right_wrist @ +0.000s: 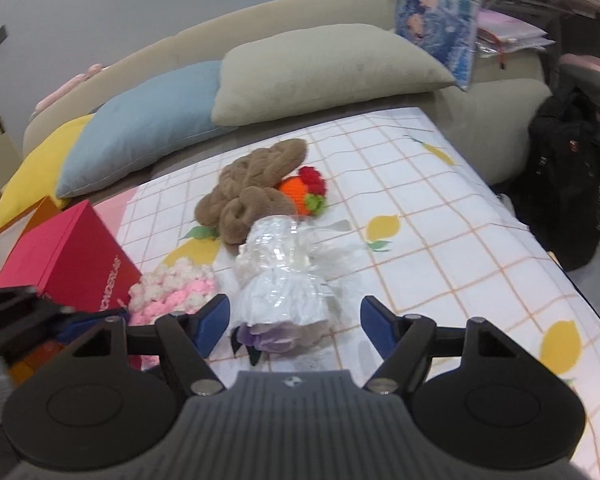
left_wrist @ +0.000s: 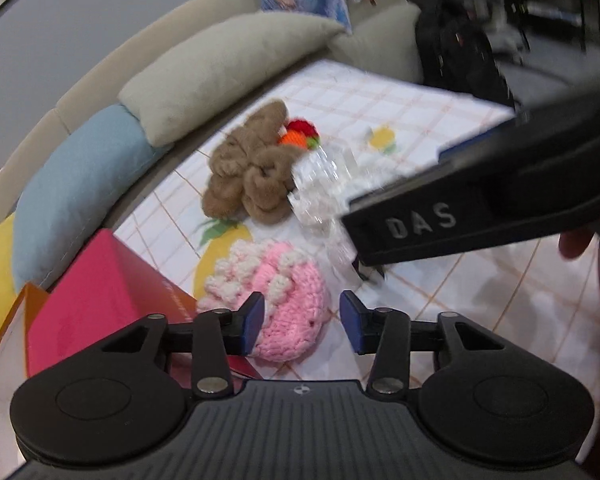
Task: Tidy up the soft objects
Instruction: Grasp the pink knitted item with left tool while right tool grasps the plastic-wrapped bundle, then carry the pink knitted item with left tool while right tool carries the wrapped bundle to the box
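Pink-and-cream knitted piece (left_wrist: pixel 274 300), brown plush (left_wrist: pixel 252 172), lemon-print checked sheet (right_wrist: pixel 440 216).

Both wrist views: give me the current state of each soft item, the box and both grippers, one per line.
Left gripper: open, straddling the hat, pads not pressing.
Right gripper: open, around the bundle's near end.
Pink knitted hat with cream trim: lying flat on the sheet.
Clear plastic-wrapped white bundle: lying on its side, wrapped.
Brown braided plush: resting untouched.
Orange and red crocheted toy: resting against the plush.
Red cardboard box: closed.

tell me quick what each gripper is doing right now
left gripper: open, fingers either side of the pink knitted piece.
right gripper: open, plastic-wrapped bundle between its fingers.
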`<state>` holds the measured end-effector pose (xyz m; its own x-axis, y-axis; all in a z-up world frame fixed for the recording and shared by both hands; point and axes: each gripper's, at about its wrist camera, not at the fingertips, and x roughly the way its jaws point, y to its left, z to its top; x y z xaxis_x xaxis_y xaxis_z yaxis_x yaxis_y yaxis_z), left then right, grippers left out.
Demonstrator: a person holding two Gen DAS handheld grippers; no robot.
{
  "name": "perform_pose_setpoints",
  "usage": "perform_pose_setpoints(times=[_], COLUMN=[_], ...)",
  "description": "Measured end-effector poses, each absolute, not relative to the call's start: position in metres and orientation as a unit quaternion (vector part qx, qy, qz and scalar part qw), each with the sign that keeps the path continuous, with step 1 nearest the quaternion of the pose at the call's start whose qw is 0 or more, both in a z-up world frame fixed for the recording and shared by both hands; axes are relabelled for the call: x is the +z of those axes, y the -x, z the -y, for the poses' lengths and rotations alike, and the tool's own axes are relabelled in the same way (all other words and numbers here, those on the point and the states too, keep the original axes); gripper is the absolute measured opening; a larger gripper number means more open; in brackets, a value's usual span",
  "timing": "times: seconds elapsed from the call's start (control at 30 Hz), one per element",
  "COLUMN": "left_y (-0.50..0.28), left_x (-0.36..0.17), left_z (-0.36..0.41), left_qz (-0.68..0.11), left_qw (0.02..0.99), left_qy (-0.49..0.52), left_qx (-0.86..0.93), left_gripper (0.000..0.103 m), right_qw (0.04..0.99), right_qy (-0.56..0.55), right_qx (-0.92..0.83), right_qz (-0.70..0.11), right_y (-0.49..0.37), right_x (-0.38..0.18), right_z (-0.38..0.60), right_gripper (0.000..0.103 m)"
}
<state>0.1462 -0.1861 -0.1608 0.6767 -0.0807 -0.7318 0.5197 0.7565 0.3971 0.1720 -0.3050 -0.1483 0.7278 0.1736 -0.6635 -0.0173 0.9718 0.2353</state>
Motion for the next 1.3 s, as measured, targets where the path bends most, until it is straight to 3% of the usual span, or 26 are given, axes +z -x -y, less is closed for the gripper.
perform_pose_setpoints(times=[0.1, 0.6, 0.63, 0.7, 0.93, 0.97, 1.3], left_y=[-0.148, -0.156, -0.153, -0.151, -0.145, -0.144, -0.111], left_x=[-0.173, -0.199, -0.199, -0.2, -0.194, -0.191, -0.148], left_z=[0.191, 0.207, 0.209, 0.209, 0.213, 0.211, 0.197], left_qz=[-0.357, -0.335, -0.333, -0.331, -0.332, -0.33, -0.318], left_qw=[0.86, 0.86, 0.861, 0.86, 0.86, 0.862, 0.884], left_qy=[-0.324, -0.37, -0.37, -0.37, -0.366, -0.362, -0.298], left_qx=[-0.164, -0.108, -0.108, -0.113, -0.126, -0.131, -0.166], left_gripper=[0.051, 0.052, 0.049, 0.042, 0.019, 0.009, 0.009], right_qw=[0.927, 0.916, 0.914, 0.911, 0.911, 0.912, 0.914], right_qy=[-0.088, -0.098, -0.101, -0.103, -0.112, -0.112, -0.103], right_qx=[0.052, 0.078, 0.081, 0.086, 0.086, 0.084, 0.071], right_qz=[-0.361, -0.382, -0.385, -0.391, -0.386, -0.385, -0.386], right_y=[-0.176, -0.198, -0.198, -0.198, -0.194, -0.193, -0.175], right_x=[-0.153, -0.176, -0.177, -0.179, -0.176, -0.175, -0.155], right_z=[0.299, 0.3, 0.3, 0.3, 0.304, 0.305, 0.306], right_gripper=[0.075, 0.074, 0.072, 0.056, 0.044, 0.042, 0.038])
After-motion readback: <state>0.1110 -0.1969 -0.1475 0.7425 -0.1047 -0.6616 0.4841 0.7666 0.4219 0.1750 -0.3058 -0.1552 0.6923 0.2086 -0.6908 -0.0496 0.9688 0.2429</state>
